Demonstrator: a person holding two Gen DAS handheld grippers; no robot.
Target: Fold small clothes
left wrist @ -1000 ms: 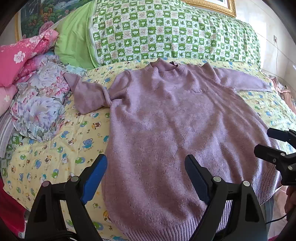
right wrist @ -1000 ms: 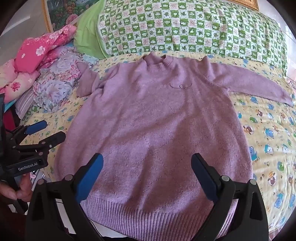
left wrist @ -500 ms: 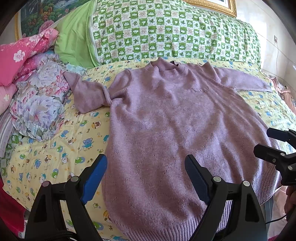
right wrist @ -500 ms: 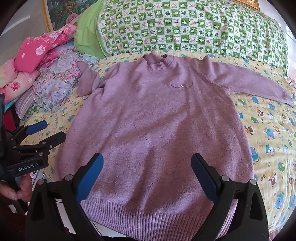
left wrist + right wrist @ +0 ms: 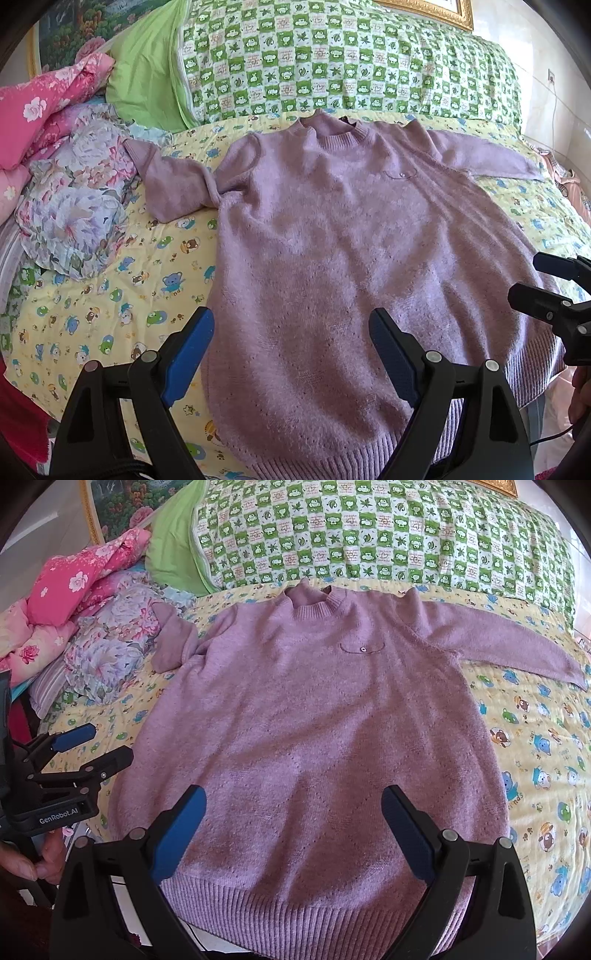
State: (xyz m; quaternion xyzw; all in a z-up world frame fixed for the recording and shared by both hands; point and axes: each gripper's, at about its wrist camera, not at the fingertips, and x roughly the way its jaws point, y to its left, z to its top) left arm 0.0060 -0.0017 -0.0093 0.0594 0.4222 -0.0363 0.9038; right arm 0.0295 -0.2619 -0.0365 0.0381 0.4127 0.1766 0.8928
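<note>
A purple knit sweater (image 5: 343, 229) lies flat, front up, on the bed, collar far, ribbed hem (image 5: 306, 908) near me. Its left sleeve (image 5: 173, 184) is bent and bunched toward the floral bedding; its right sleeve (image 5: 517, 646) stretches out straight. My left gripper (image 5: 291, 354) is open and empty, hovering over the hem's left part; it also shows in the right wrist view (image 5: 92, 744). My right gripper (image 5: 295, 823) is open and empty above the hem's middle; it also shows in the left wrist view (image 5: 543, 280).
The bed has a yellow cartoon-print sheet (image 5: 110, 302). A green checked pillow (image 5: 369, 542) and a plain green pillow (image 5: 147, 74) lie at the head. Floral bedding (image 5: 74, 206) and pink quilts (image 5: 74, 583) are piled at the left.
</note>
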